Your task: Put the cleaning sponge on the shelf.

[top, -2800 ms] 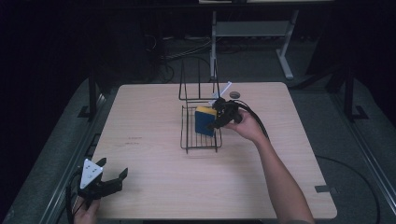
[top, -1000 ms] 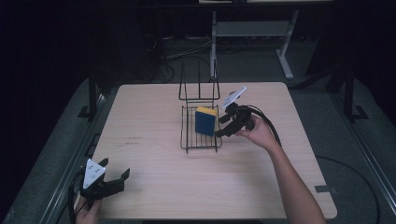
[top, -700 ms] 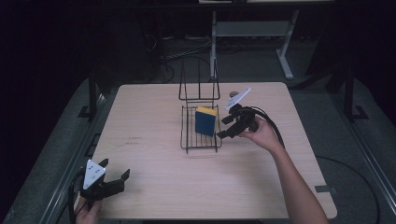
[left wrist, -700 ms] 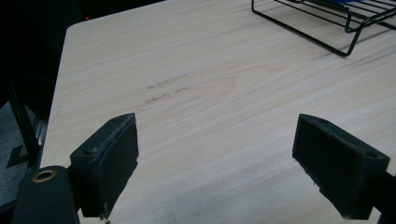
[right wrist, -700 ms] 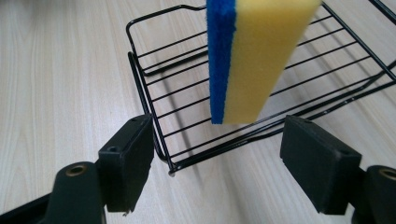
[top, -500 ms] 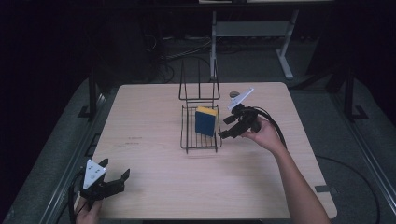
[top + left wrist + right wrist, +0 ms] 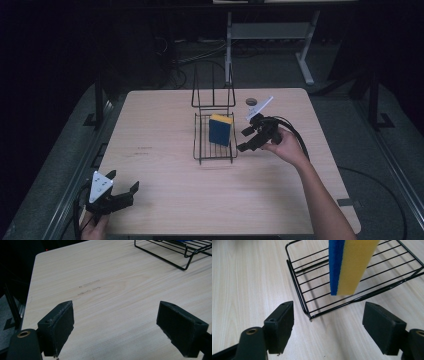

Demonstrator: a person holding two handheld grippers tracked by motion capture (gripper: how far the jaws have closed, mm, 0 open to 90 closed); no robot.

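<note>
The tabletop carries a black wire rack, and a blue and yellow sponge stands up in it. The right tool's own view shows the sponge's thin edge. The right tool, just beside the rack, is wide apart and grips nothing. The left tool, near the corner, gapes too. No writing can be read.

Open tabletop on the near and left sides; the wire rack blocks the middle.

The table lies bare from the left gripper up to the black wire rack. The rack's raised rim and tall back loops wall off the centre, and an upright blue and yellow sponge stands inside it. The right gripper, jaws apart, sits just beside the rack's right edge. A small dark disc lies behind it.
</note>
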